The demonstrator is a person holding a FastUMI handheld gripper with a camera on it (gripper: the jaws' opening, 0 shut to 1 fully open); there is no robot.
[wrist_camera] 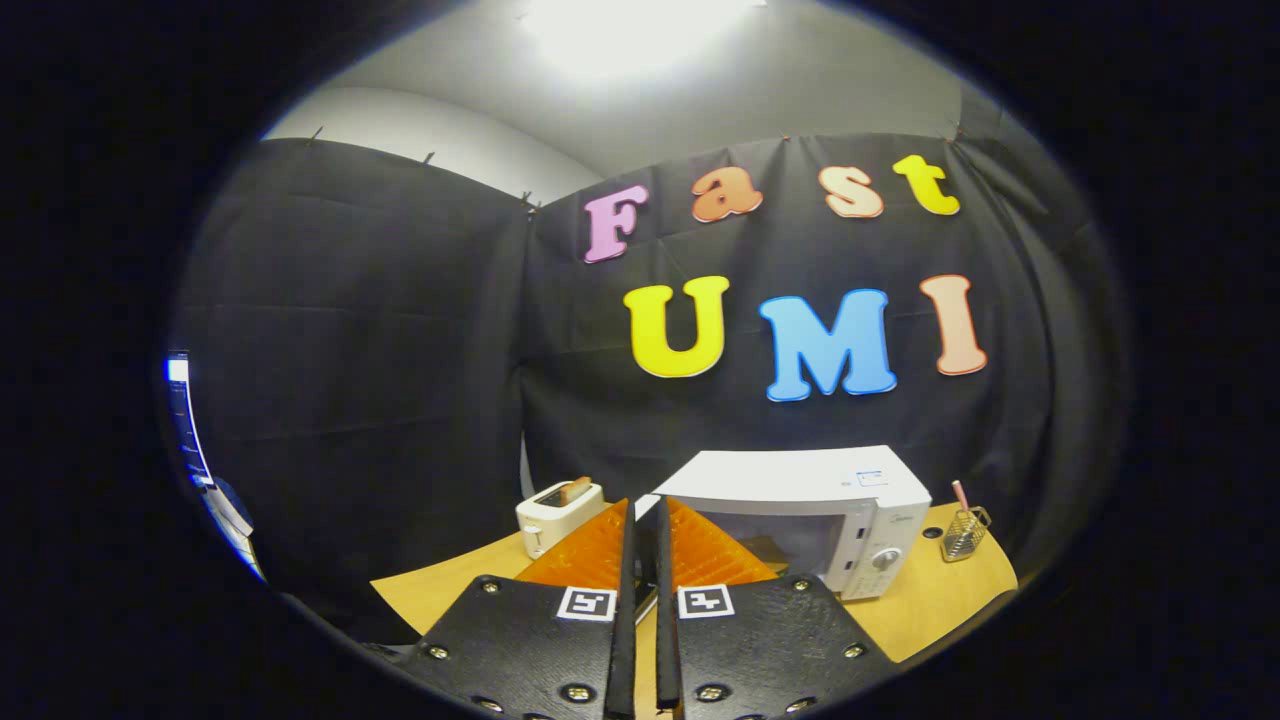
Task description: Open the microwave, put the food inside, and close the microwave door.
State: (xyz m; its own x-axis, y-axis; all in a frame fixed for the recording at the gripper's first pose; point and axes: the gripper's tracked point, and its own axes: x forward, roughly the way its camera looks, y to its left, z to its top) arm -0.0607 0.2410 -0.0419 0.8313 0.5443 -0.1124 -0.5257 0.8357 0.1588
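Standing on the wooden counter (930, 600) just beyond the fingertips, the white microwave (800, 505) has its door closed. The jaws of the gripper (645, 520) are almost together with a thin gap, holding nothing. A toaster (558, 512) stands left of the microwave, a wire basket (963, 535) right.

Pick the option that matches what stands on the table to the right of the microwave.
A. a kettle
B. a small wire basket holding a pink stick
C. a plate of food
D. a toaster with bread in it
B: a small wire basket with a pink stick in it stands on the table right of the microwave; the toaster sits left of it, beyond the nearly closed, empty gripper.
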